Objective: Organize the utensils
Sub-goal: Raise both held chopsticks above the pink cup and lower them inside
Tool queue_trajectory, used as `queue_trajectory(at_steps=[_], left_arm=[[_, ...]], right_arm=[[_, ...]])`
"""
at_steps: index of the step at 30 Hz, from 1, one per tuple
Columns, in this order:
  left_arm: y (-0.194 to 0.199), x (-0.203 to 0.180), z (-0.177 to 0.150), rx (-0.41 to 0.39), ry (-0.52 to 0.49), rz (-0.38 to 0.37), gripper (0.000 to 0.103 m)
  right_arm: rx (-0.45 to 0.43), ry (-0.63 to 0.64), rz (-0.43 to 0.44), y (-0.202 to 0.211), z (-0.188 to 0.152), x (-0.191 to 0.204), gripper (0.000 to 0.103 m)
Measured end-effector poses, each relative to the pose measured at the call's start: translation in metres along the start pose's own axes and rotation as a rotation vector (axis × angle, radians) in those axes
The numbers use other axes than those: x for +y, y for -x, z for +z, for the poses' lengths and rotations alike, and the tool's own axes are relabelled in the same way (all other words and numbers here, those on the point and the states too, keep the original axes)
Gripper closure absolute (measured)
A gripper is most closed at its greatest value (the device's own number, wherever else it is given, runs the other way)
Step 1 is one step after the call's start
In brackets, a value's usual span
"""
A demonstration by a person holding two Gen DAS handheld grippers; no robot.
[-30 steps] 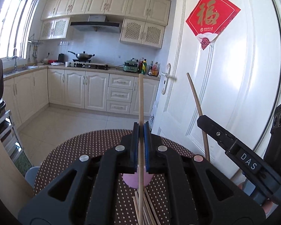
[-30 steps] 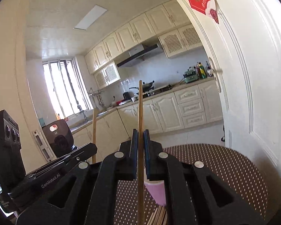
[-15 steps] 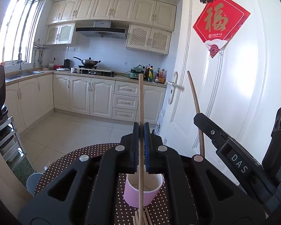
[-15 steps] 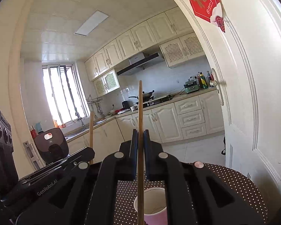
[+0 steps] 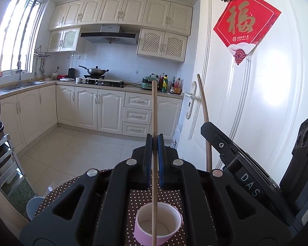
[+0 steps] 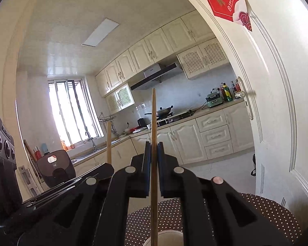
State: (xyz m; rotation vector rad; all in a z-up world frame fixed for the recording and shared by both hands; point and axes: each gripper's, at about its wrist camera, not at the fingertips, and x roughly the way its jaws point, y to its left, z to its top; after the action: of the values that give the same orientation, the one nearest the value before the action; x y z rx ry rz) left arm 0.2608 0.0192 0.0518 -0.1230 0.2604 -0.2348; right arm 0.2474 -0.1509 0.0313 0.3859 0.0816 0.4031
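Two wooden chopsticks are in hand, one per gripper, each held upright. The left gripper [image 5: 154, 143] is clenched on its chopstick [image 5: 154, 110], and the right gripper [image 6: 153, 153] is likewise clamped on the second chopstick [image 6: 153, 119]. The change over the last second lies in position, not grip: both grippers have travelled across the polka-dot tablecloth [image 5: 170, 196], and the pink paper cup [image 5: 158, 225], previously only a sliver hidden behind the left jaws, now stands in full view with its open mouth directly beneath the left chopstick. The loose bundle of chopsticks seen earlier at the bottom of the left view has dropped out of frame. In the right wrist view only the cup's rim [image 6: 166, 238] shows at the lower edge, just right of the shaft. The lower tip of the left chopstick runs out of frame, so whether it is inside the cup cannot be told. In my assessment the pick-up is complete and the carry nearly so; lowering and release into the cup remain. The cup looks light and may tip if struck on the rim.
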Motion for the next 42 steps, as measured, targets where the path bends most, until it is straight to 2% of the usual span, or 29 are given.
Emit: queue_trajectory(at_steps=[3, 10, 20, 33, 42], left_arm=[[-0.013, 0.004, 0.001, 0.016, 0.011, 0.018, 0.097], [-0.033, 0.011, 0.002, 0.03, 0.041, 0.011, 0.097], [-0.044, 0.004, 0.004, -0.001, 0.029, -0.008, 0.097], [-0.068, 0.006, -0.015, 0.094, 0.013, 0.01, 0.097], [-0.07, 0.012, -0.032, 0.143, 0.014, 0.014, 0.097]], right_arm=[[-0.014, -0.007, -0.001, -0.008, 0.0, -0.006, 0.098], [-0.053, -0.022, -0.012, -0.018, -0.007, -0.014, 0.098], [-0.06, -0.019, -0.046, -0.029, -0.02, -0.02, 0.098], [-0.012, 0.017, -0.084, -0.04, -0.036, -0.024, 0.098], [0.03, 0.028, -0.075, -0.043, -0.044, -0.025, 0.098]])
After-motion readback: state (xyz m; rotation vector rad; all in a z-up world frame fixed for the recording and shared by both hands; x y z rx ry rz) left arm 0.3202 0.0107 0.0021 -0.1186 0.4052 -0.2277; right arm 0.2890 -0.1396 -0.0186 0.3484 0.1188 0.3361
